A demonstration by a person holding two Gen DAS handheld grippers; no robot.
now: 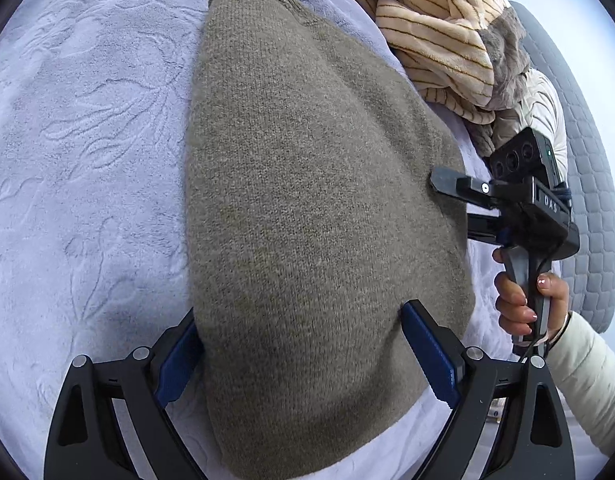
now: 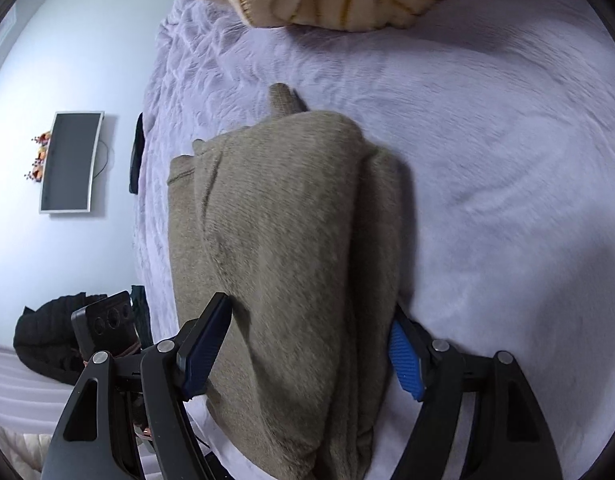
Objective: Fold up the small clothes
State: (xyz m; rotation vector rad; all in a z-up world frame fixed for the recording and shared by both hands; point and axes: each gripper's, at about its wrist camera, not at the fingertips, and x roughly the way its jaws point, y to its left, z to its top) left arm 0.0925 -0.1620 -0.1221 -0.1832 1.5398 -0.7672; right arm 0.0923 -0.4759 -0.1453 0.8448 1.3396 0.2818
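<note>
Olive-brown knit sweater (image 1: 319, 208) lies folded on the bed, on a pale lilac plush blanket (image 1: 75, 128). In the right wrist view it shows stacked layers, with a seam line near its left side and a small tip of fabric sticking out at the far end.

Left claw (image 1: 303, 356): spread wide, fingers straddling the near end of the sweater. Left blue pad sits just beside the sweater's left edge; right blue pad rests over the knit surface. No fabric pinched between them.

Right claw (image 2: 311, 348): also spread wide, fingers on either side of the sweater's layered end, left pad over the fabric, right pad at its right edge. Nothing clamped.

In the left wrist view the right claw reaches in from the right, its upper finger tip touching the sweater's right side; the person's hand (image 1: 523, 300) grips the handle.

Cream striped fleece garment (image 1: 435, 28) is heaped at the far side of the bed, apart from the sweater. A wall-mounted screen (image 2: 69, 162) and a black jacket (image 2: 47, 332) appear beyond the bed.
</note>
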